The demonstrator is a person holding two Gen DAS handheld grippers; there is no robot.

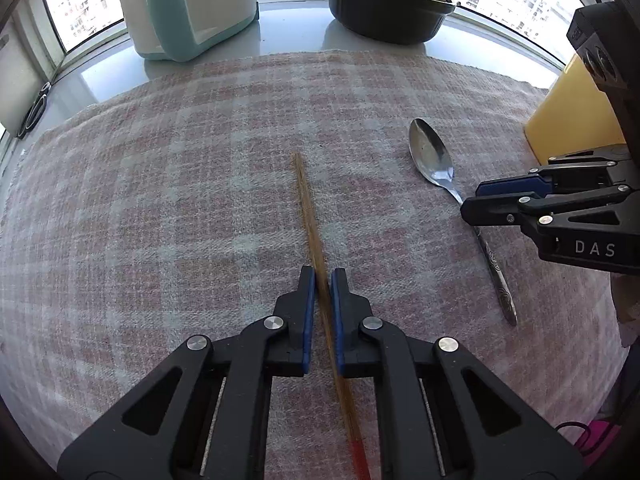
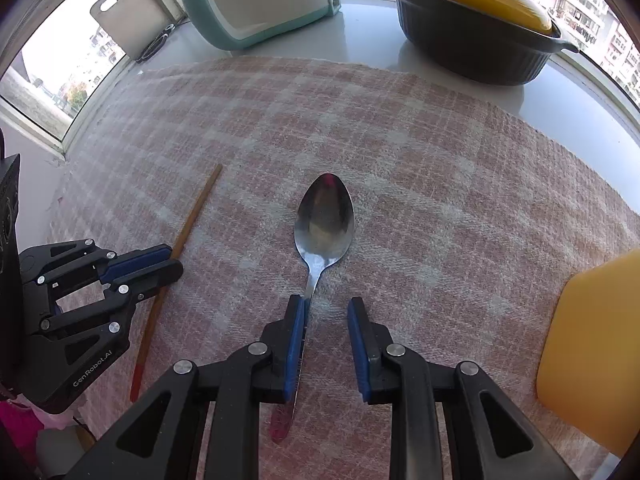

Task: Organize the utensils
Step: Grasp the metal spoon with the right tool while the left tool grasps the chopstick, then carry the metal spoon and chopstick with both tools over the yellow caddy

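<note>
A wooden chopstick (image 1: 308, 208) with a red end lies lengthwise on the pink checked cloth (image 1: 160, 180). My left gripper (image 1: 322, 276) points down at it, shut on the chopstick near its middle. The right wrist view shows the same chopstick (image 2: 196, 212) and left gripper (image 2: 170, 260) at the left. A metal spoon (image 2: 324, 220) lies bowl away from me, to the right of the chopstick. My right gripper (image 2: 326, 304) is open over its handle, which rests against the left pad with a gap to the right pad. In the left wrist view the spoon (image 1: 432, 156) and right gripper (image 1: 476, 200) are at the right.
A yellow box (image 2: 592, 352) stands at the cloth's right edge. Behind the cloth, by the window, sit a dark pot with a yellow lid (image 2: 472, 28) and a teal and white appliance (image 2: 256, 0). A white cutting board (image 2: 120, 16) leans at the back left.
</note>
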